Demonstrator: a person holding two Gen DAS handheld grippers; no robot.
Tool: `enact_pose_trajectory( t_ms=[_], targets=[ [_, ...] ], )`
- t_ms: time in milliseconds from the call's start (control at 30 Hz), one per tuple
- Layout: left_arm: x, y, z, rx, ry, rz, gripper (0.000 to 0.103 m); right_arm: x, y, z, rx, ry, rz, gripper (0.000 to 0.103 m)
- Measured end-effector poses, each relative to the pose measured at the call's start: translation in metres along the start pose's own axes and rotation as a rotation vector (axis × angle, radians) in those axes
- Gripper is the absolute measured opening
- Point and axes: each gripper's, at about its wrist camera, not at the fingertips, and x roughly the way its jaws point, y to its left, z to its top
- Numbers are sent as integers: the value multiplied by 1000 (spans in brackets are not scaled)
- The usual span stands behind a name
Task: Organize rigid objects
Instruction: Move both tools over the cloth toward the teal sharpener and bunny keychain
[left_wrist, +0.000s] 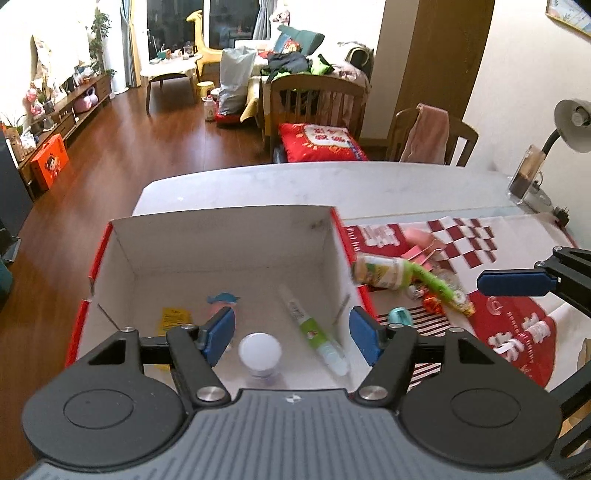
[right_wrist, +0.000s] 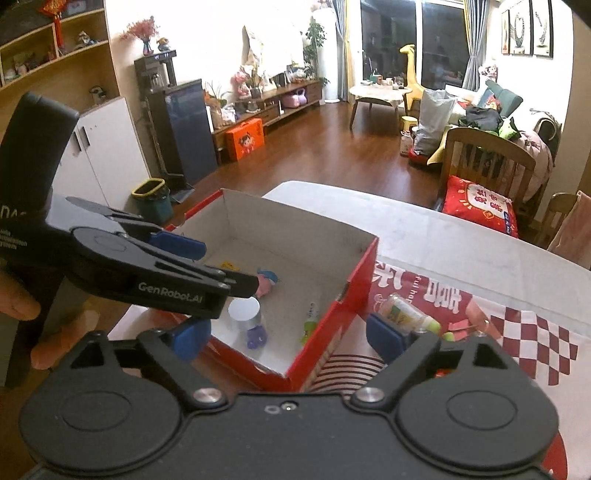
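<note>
Rigid objects, sorted lot: inside the red-sided cardboard box (left_wrist: 229, 236) on the desk (left_wrist: 295, 181) lie a white-capped jar (left_wrist: 259, 350), a green-and-white tube (left_wrist: 314, 328), a small blue-and-pink figure (left_wrist: 221, 301) and a yellow card (left_wrist: 173, 317). Unsorted lot, right of the box on the red-and-white cloth (left_wrist: 517, 332): a green-capped bottle (left_wrist: 384, 272) among small blurred items. My left fingers (left_wrist: 291, 336) stand apart, empty, over the box; my right fingers (right_wrist: 288, 338) are spread wide, holding nothing.

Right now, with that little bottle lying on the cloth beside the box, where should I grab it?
Take the small bottle across its labelled body, from above. It lies on its side, so the round body gives the claw two opposite sides; the narrower green end offers less to hold.
</note>
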Motion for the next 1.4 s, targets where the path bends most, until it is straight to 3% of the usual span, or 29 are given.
enact_pose_trajectory(
  t_ms=[167, 467, 800, 1233, 1400],
  targets=[
    [-5, -25, -5, -11, -27, -10, 75, -21, -26, -12, 14, -24, 8, 103],
    [-5, -79, -13, -17, -106, -20, 83, -47, -81, -45, 14, -17, -23, 103],
    [30, -132, -24, -4, -72, -23, 83, -63, -154, -84, 93, 18, -110, 103],
    [82, -170, -44, -1, -36, 17, 83, -26, -155, -117, 5, 105, -72, 99],
    [104, -171, -46, -17, -27, 53, 83, -7, -154, -124, -22, 132, -52, 91]
  ],
)
